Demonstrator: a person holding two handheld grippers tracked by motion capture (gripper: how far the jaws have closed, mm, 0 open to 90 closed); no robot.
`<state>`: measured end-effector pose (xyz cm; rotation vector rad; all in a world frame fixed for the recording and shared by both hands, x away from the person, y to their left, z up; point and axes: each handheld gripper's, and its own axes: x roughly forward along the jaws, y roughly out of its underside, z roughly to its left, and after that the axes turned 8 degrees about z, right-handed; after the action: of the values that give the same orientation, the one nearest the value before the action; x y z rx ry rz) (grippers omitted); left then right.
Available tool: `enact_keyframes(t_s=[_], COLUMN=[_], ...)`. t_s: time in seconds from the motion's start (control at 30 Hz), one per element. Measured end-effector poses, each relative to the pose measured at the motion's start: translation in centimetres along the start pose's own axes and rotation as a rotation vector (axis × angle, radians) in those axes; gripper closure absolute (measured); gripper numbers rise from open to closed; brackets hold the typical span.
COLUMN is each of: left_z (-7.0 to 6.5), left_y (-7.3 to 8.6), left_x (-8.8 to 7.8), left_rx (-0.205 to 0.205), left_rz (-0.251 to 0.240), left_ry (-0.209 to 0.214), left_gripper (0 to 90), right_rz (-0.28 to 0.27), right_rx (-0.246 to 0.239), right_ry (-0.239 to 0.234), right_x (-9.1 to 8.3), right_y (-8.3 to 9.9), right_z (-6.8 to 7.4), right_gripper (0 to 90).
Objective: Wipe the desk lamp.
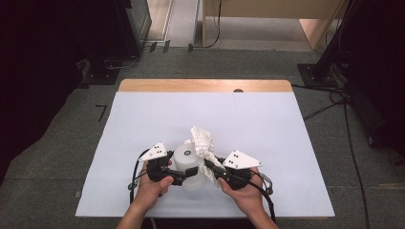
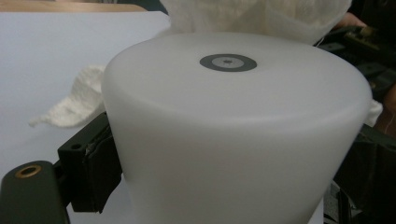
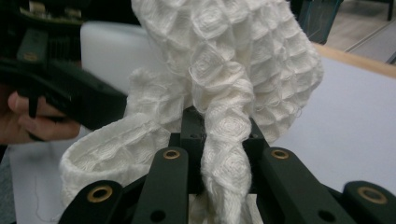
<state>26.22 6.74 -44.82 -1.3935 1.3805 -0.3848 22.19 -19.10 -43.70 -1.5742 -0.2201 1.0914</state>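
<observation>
Table (image 1: 143, 124) under white sheet, grey floor (image 1: 62, 138)

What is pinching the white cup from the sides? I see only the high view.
Observer: The left gripper; in its own view the black pads press the white cup.
Operator: Does the cup have a marking?
Observer: Yes, a grey ring at the middle of its upturned flat face.
Operator: And the right gripper?
Observer: The right gripper is shut on a twisted strand of the waffle-weave cloth.
</observation>
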Motion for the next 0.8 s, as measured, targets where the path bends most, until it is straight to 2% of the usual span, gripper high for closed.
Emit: enact_keyframes(t_s=[0.23, 0.37, 0.47, 0.6, 0.73, 0.8], left_z=[1.0, 1.3, 1.3, 0.5, -0.3, -0.7], left_y=[-0.4, -0.4, -0.3, -0.2, -0.1, 0.0], left_x=[-1.8, -2.5, -2.4, -1.2, 0.0, 0.6], left_rx=[-0.028, -0.044, -0.037, 0.002, 0.036, 0.053], left_rz=[-0.056, -0.08, -0.07, -0.024, 0.018, 0.039], left_ry=[-0.027, -0.039, -0.041, -0.036, -0.004, -0.014], left_gripper=[8.6, 8.6, 8.6, 8.6, 8.6, 8.6], right_rz=[0.119, 0.148, 0.129, 0.085, 0.03, 0.005], right_rx=[-0.045, -0.067, -0.067, -0.06, -0.026, -0.016], right_ry=[-0.05, -0.067, -0.063, -0.035, 0.002, 0.017], right_x=[1.8, 2.3, 2.2, 1.3, 0.4, 0.0], right_y=[0.7, 0.9, 0.8, 0.3, 0.1, 0.0], right_z=[0.8, 1.2, 1.3, 1.0, 0.1, -0.3], right_gripper=[78.0, 78.0, 78.1, 78.1, 78.0, 78.0])
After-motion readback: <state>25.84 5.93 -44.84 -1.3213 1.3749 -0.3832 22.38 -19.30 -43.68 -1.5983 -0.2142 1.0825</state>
